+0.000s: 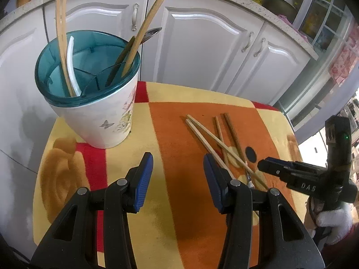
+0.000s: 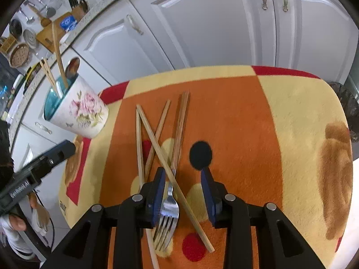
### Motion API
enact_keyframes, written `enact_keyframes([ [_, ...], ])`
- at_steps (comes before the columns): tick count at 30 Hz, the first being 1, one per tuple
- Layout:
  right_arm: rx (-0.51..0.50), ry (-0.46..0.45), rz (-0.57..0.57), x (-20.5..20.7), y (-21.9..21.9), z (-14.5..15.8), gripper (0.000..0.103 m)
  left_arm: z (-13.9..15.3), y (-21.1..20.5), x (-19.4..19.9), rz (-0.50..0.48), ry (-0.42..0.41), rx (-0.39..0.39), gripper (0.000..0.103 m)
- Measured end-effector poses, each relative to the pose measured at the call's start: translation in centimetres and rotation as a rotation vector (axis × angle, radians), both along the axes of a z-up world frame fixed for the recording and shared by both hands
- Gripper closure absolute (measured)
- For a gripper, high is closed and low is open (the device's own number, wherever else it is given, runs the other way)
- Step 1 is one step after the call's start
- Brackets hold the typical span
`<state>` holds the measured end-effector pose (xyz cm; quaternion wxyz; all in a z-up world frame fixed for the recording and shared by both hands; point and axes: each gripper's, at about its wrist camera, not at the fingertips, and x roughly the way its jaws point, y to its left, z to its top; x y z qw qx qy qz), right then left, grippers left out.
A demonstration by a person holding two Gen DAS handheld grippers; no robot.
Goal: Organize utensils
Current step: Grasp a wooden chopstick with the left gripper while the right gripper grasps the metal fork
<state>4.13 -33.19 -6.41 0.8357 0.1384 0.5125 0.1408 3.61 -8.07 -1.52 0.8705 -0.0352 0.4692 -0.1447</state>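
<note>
The fork (image 2: 168, 208) lay between the right gripper (image 2: 182, 198)'s jaws, hard against the left pad, tines toward the camera and handle running away from it. A pale chopstick (image 2: 172, 174) crossed over the fork's neck on a slant, and three more chopsticks (image 2: 154, 134) fanned out just beyond the fingertips. The jaws stood partly spread around the fork and that crossing stick; I could not see the right pad touching anything, so I took it as no grip yet.

The risk looked plain to me: closing there would likely catch the slanted chopstick along with the fork, and a lift could flick it off the edge or scatter the rest. The smooth metal could also twist out of the pads.

The left gripper (image 1: 178, 177) hung spread and empty over the cloth, its right pad just beside the loose sticks. The holder (image 1: 94, 112), a flowered cup with a teal divided rim, stood ahead of it to the left, already bearing chopsticks and a spoon.

Everything sat on a plush orange, yellow and red cover (image 2: 291, 103) over a small table, soft enough to let a stick roll. White cabinet doors (image 1: 202, 51) and a speckled counter rose behind.
</note>
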Motion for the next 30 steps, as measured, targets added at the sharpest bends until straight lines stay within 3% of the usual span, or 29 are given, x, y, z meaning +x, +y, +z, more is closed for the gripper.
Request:
enact_keyframes([
  [13,0.004,-0.015,0.002,2.9,0.1,0.6,0.067,-2.2,-1.7,2.5,-0.021,0.074,-0.059,0.057],
  [22,-0.059,-0.048,0.094,5.3,2.6,1.2,0.067,-4.1,-4.1,5.1,-0.046,0.124,-0.081,0.059],
  [25,-0.046,-0.036,0.077,5.5,1.7,0.8,0.067,-5.1,-5.1,6.2,-0.050,0.145,-0.037,0.070],
  [27,-0.038,-0.023,0.066,5.6,0.9,0.3,0.067,-5.9,-5.7,6.7,-0.058,0.166,-0.007,0.082],
  [30,-0.025,-0.015,0.059,5.9,0.2,0.0,0.068,-6.3,-6.2,7.2,-0.079,0.175,-0.020,0.088],
])
